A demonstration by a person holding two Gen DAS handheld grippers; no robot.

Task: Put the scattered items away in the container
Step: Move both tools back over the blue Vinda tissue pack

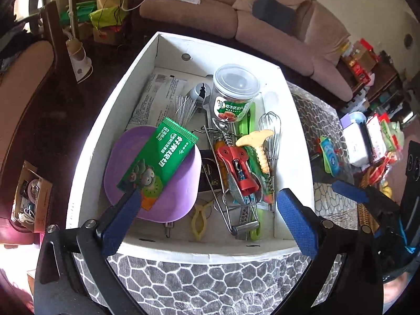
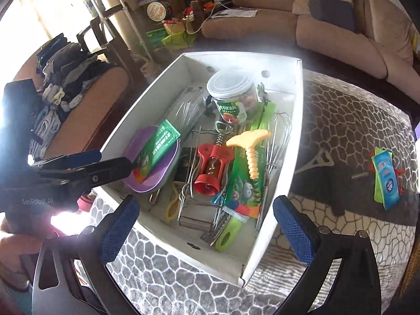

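The left gripper [image 1: 207, 223] is seen nearest, its jaws spread wide and nothing clamped between them. The right gripper [image 2: 207, 231] is likewise held agape and empty over the patterned cloth [image 2: 183, 275]. Just beyond, the near wall of the white box [image 1: 236, 256] is crossed.

The green sachet [image 1: 160, 157] is found inside the box, lying tilted on the purple bowl [image 1: 178, 191]. Its near corner is just beside the left finger, and whether the two touch cannot be told.

The drop is judged all but done. The left gripper is best lifted straight up and drawn back so the sachet is not dragged out by that finger. The jaws should be kept spread until the box wall is cleared.

Now the count, near to far, inside the box:
- One yellow clip [image 1: 199, 220] is counted.
- One purple bowl is counted.
- One green sachet is counted.
- One red corkscrew [image 1: 240, 166] is counted.
- One whisk [image 1: 271, 131] is counted.
- One lidded jar [image 1: 235, 94] is counted.

Out on the cloth to the right, well apart from the box, one bottle opener [image 2: 315, 161] is noted. One blue sachet [image 2: 387, 181] lies on other small packets that cannot be counted. Those are judged still to be fetched.
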